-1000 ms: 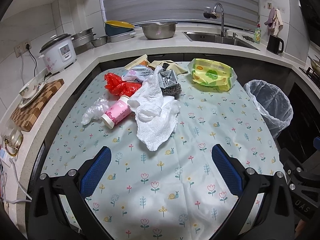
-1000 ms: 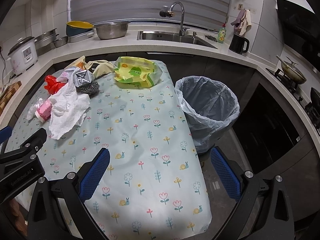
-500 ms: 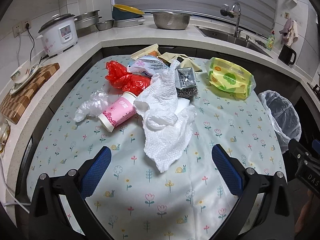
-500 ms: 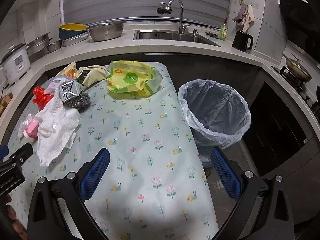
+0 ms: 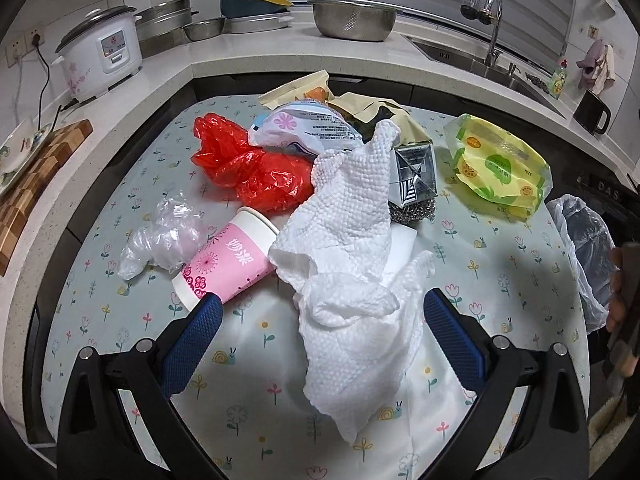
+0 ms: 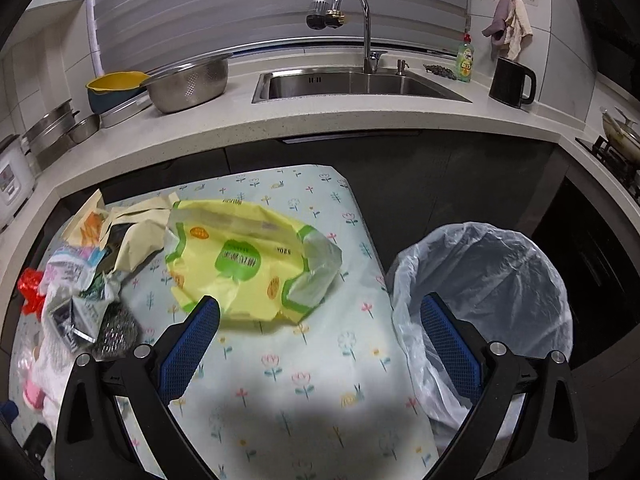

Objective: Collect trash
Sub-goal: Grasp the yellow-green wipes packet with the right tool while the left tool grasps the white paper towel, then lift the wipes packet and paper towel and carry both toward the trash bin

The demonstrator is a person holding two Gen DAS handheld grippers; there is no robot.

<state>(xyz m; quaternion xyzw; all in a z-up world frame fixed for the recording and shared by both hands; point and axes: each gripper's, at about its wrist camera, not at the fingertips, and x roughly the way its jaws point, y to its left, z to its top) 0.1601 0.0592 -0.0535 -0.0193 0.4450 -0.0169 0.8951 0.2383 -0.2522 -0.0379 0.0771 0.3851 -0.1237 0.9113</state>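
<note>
Collected: none visible. Bin apparently empty. Paper towel, yellow wrapper uncollected on table. Left gripper, right gripper: spread apart, empty.

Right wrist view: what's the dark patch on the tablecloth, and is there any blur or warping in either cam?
Right wrist view: a soft-edged shadow on the tablecloth between the open fingers of the right gripper; the counter edge bows from fisheye distortion. Left wrist view: even light, the paper towel is sharp, black vignette at the corners, and the frame's right edge is dark and blurred.
</note>
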